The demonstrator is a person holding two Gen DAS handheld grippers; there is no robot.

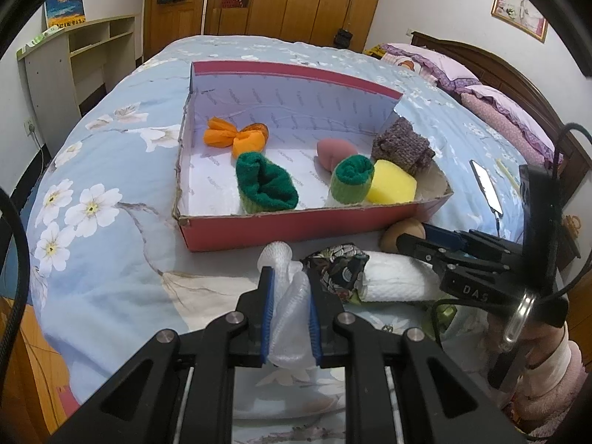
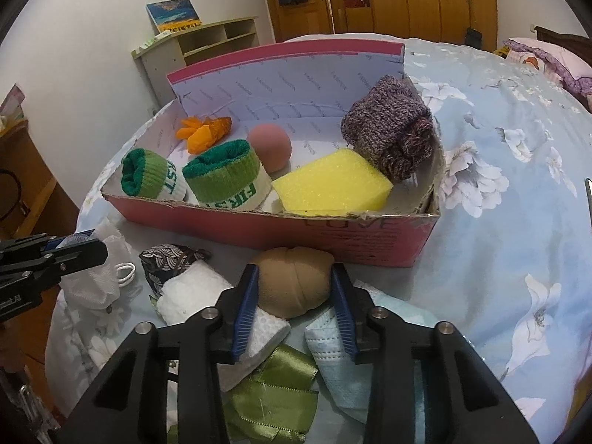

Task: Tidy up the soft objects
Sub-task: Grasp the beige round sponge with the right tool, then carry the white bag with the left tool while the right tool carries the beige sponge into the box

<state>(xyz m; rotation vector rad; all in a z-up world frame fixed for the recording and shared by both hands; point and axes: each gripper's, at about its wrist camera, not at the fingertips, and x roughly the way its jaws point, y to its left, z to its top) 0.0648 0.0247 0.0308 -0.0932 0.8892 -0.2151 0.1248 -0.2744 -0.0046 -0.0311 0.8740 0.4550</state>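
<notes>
Left gripper (image 1: 290,288): pads pressed together on a white mesh pouch (image 1: 286,296), pinched tight just in front of the red box (image 1: 281,227).
Right gripper (image 2: 294,288): jaws straddle a tan sponge (image 2: 294,281) on the bedspread (image 2: 499,222); whether the pads press it, I can't tell.
Hidden: sponge's underside sits behind the fingers; white towel roll (image 2: 192,292) partly covered by a patterned cloth (image 2: 166,259).
Cut off: green ribbon (image 2: 273,392) and pale blue mask (image 2: 340,370) run under the gripper body.
Count, in the box: two green socks (image 2: 222,181), one orange cloth (image 2: 203,131), one pink sponge (image 2: 269,150), one yellow sponge (image 2: 331,185), one purple knit roll (image 2: 392,135).
</notes>
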